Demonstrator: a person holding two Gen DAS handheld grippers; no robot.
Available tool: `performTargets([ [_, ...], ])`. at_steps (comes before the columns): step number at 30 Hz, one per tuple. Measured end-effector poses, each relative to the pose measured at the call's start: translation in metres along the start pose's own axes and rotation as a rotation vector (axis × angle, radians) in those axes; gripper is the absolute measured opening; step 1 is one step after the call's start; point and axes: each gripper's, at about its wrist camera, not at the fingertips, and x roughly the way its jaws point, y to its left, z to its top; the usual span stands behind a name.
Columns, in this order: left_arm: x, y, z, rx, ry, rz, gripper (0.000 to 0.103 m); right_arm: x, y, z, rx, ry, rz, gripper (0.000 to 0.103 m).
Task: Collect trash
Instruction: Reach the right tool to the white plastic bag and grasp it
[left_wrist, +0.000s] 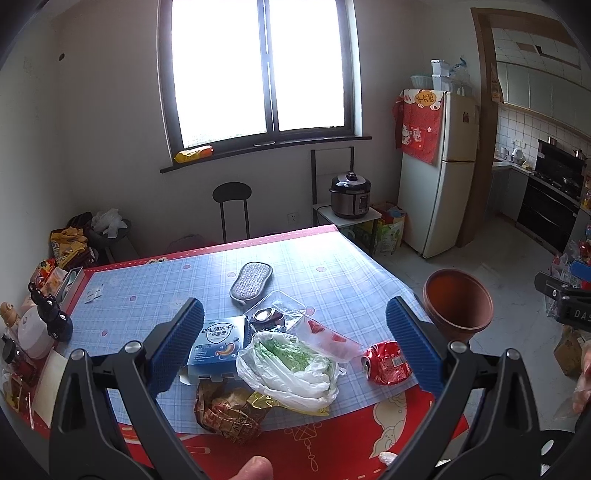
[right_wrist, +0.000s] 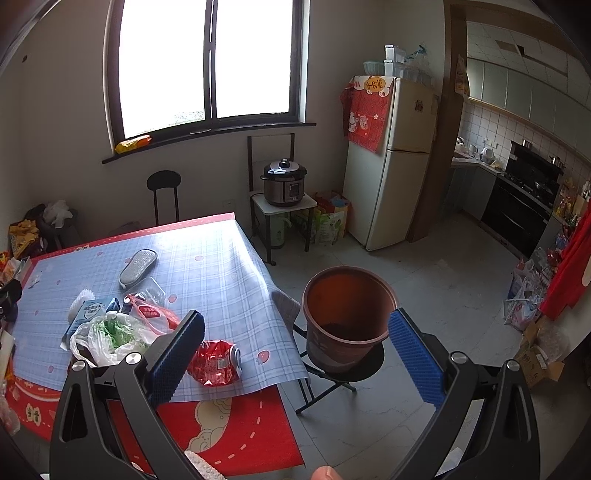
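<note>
Hovering with jaws spread, left gripper (left_wrist: 295, 336) and right gripper (right_wrist: 297, 345) flank the bucket (right_wrist: 347, 314).

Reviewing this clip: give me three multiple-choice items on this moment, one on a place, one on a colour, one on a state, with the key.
1. Where does the brown bin stand?
A. on the table
B. on a black folding stool beside the table
C. on the windowsill

2. What colour is the crushed can?
A. red
B. green
C. silver-blue

3. How do the right gripper's jaws stand?
A. shut on the can
B. shut on a bag
C. open, empty

Key: 1 B, the stool shows under the bin, off the table. 2 A, its printed skin is red. 3 C, the blue pads stand wide apart with nothing between.
</note>
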Motion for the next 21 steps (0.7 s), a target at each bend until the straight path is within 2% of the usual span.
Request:
performTargets([
  [5,0.013,0.026,-0.007,-0.048,0.007,-0.043,0.098,0.013,0.011,0.002,-0.011,0.008,0.063,0.098],
  [9,0.027,0.057,-0.012,-0.073,0.020,-0.001,0.098,0.027,0.029,0.001,-0.040,0.008,0.106,0.098],
  [17,0.049,0.132,-0.036,-0.212,0.059,0.079,0.098,0.061,0.085,0.004,-0.146,0.036,0.254,0.098],
  [21,0.062,0.158,-0.051,-0.264,0.113,0.060,0.098,0.074,0.129,-0.001,-0.260,0.049,0.302,0.098],
])
